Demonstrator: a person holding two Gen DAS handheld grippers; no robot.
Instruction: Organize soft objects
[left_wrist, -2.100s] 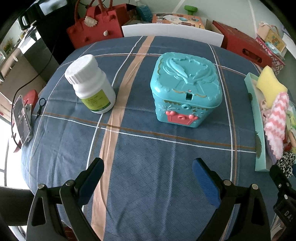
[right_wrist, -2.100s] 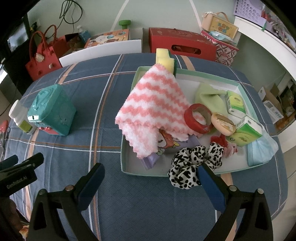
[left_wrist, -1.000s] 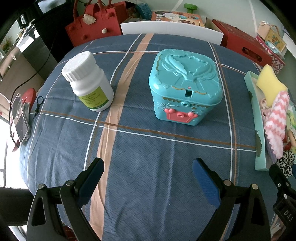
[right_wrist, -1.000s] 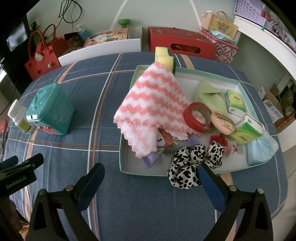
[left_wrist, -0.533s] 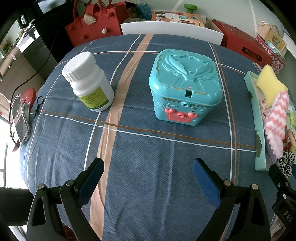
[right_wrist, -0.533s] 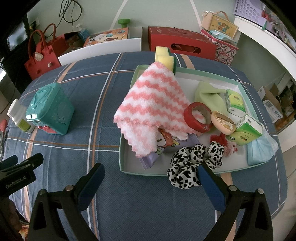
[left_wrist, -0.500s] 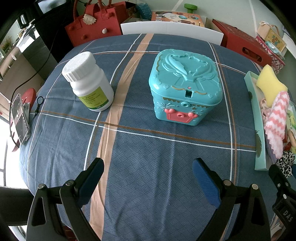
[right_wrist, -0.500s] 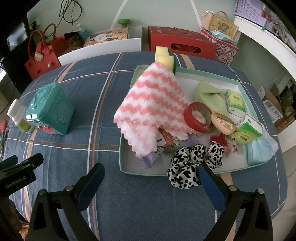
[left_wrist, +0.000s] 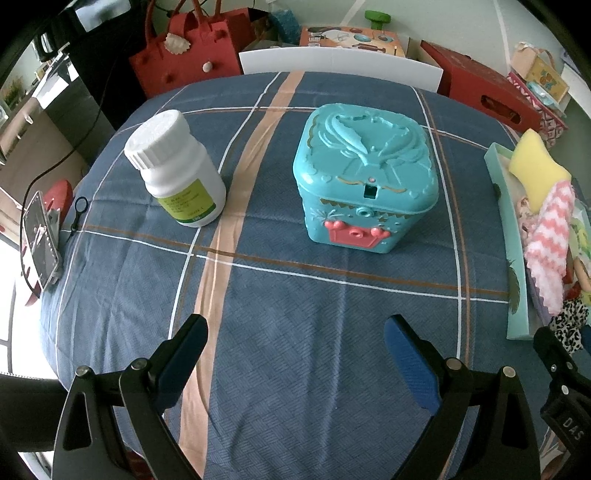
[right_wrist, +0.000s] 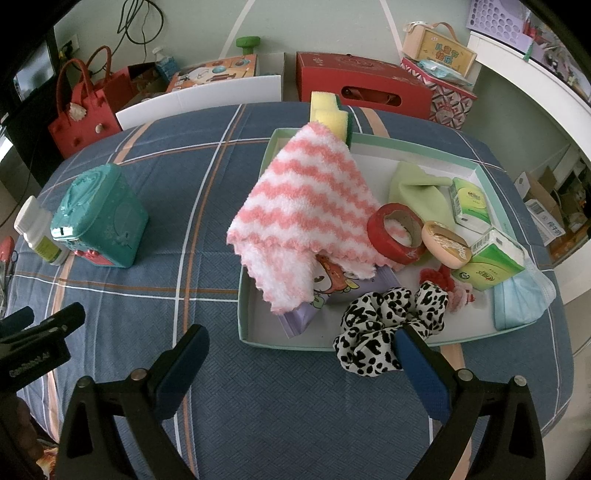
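Note:
A mint tray (right_wrist: 373, 146) on the blue plaid tablecloth holds a pink-and-white striped towel (right_wrist: 306, 218), a yellow sponge (right_wrist: 327, 110), a green cloth (right_wrist: 419, 188), a leopard scrunchie (right_wrist: 384, 325) over the front rim and a blue face mask (right_wrist: 521, 301). My right gripper (right_wrist: 299, 345) is open and empty, hovering before the tray's front edge. My left gripper (left_wrist: 295, 336) is open and empty, in front of a closed teal box (left_wrist: 367, 173). The tray's left wall (left_wrist: 508, 236) shows at the right of the left wrist view.
A white pill bottle (left_wrist: 175, 168) stands left of the teal box. The tray also holds red tape (right_wrist: 397, 232), a tan tape roll (right_wrist: 447, 249), tissue packs (right_wrist: 487, 260) and a purple packet (right_wrist: 314, 295). Red bags and boxes stand beyond the table. A phone (left_wrist: 38, 238) sits at the left edge.
Both grippers stay open and nearly still. The views have shifted only slightly.

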